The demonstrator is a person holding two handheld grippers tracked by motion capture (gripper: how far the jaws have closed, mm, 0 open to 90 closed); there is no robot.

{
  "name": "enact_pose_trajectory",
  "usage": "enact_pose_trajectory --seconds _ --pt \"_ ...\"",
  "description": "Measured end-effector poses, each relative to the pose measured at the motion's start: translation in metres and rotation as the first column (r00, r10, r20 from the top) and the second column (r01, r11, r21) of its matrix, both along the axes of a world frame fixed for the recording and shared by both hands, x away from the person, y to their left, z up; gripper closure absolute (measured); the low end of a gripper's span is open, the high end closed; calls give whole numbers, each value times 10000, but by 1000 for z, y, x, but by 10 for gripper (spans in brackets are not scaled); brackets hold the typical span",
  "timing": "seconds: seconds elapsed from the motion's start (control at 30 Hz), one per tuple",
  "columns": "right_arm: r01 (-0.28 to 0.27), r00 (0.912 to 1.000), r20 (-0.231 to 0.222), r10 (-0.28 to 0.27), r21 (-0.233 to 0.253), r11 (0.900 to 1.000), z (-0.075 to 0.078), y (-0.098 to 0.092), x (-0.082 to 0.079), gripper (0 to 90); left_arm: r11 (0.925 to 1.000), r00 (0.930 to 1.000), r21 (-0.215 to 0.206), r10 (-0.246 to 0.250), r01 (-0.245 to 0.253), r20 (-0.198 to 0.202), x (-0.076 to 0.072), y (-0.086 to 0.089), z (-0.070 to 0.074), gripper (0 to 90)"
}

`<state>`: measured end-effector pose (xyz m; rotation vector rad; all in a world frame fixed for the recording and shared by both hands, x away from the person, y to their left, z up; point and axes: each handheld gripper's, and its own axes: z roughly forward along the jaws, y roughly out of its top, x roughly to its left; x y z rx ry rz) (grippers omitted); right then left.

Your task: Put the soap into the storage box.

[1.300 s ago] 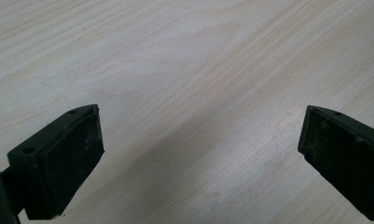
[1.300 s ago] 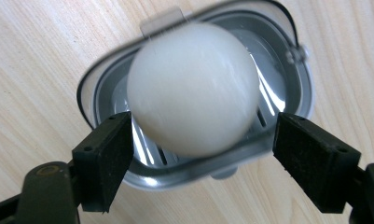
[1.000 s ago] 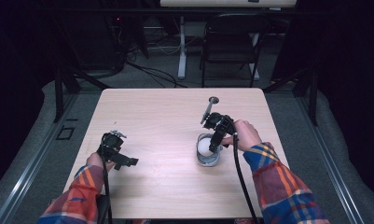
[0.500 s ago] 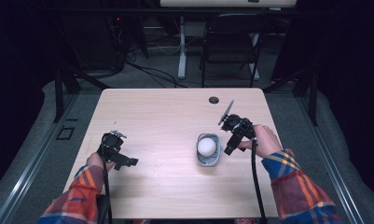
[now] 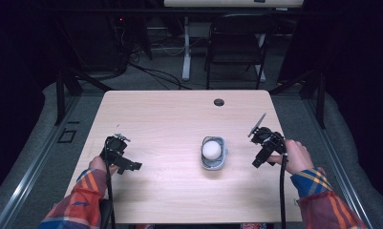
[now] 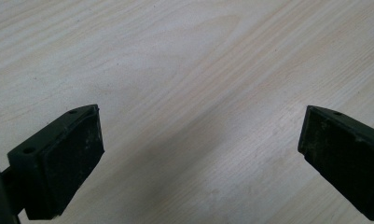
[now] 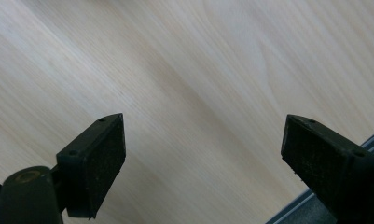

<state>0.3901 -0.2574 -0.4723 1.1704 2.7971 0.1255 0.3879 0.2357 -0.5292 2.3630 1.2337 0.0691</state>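
Observation:
A small grey cup [image 5: 213, 163] stands right of the table's middle with a white ball [image 5: 212, 150] resting in it. My right gripper [image 5: 260, 157] hovers to the right of the cup, near the table's right edge, well apart from it. In the right gripper view its jaws [image 7: 204, 119] stand wide open over bare wood. My left gripper [image 5: 126, 163] is at the front left of the table. Its jaws [image 6: 201, 114] are also wide open in the left gripper view, with nothing between them.
The light wooden table [image 5: 170, 119] has a round cable hole [image 5: 219, 102] at the back right. Its right edge [image 7: 315, 198] lies just beside my right gripper. A black chair [image 5: 237, 43] and dark stands are behind the table.
My right gripper has drawn back to the right from the grey cup, where it was a second ago; the white ball stays in the cup. The left gripper has not moved.

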Motion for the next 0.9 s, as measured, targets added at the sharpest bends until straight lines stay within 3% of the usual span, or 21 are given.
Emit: enact_pose_trajectory --seconds 0.07,0.17,0.23,0.3,0.37,0.43,0.47,0.57,0.6,0.67,0.7,0.73,0.77,0.83,0.9 --pt "107 9998 -161 -109 -94 9999 -2 -7 -2 136 10000 10000 8 -25 25 -3 0 0 0 0" --pt "511 9987 -5 -511 209 9985 -11 -18 -8 135 10000 10000 17 -41 41 1 0 0 0 0" --pt "327 9989 -313 -335 -262 9991 -14 -26 -10 135 10000 10000 -5 -2 2 -1 0 0 0 0" --pt "501 9984 -254 -506 -171 9986 -17 -28 -12 135 10000 10000 14 -42 42 42 0 0 0 0" --pt "322 9978 -552 -360 -669 9972 -20 -32 -14 135 10000 10000 -11 -1 1 51 0 0 0 0" --pt "967 9953 -105 -968 -63 9953 -34 -37 -24 129 10000 10000 -9 15 -15 59 0 0 0 0" --pt "967 9953 -105 -968 -63 9953 -34 -37 -24 129 10000 10000 -7 18 -18 67 0 0 0 0" --pt "496 9967 -599 -546 -816 9954 -37 -43 -27 89 10000 10000 -29 10 -10 48 0 0 1 0" --pt "858 9954 -387 -875 -439 9953 -44 -44 -31 81 10000 10000 -50 19 -19 41 -1 0 1 0" --pt "656 9957 -609 -700 -719 9952 -48 -46 -33 59 10000 10000 -78 -1 2 35 -1 0 1 0" --pt "938 9942 -493 -958 -402 9948 -53 -46 -36 48 10000 10000 -91 3 -2 53 -1 0 1 0" --pt "764 9947 -642 -800 -563 9955 -55 -47 -36 42 10000 10000 -98 -7 7 44 -1 0 0 0" --pt "946 9926 -727 -976 -431 9946 -58 -47 -39 39 9999 10000 -100 -32 32 18 0 0 0 0" --pt "541 9919 -1098 -644 -947 9940 -58 -49 -38 27 9999 10000 -99 -91 91 25 0 0 0 0" --pt "1063 9915 -722 -1085 -342 9937 -61 -52 -43 26 9998 9999 -125 -135 136 29 0 0 0 0"
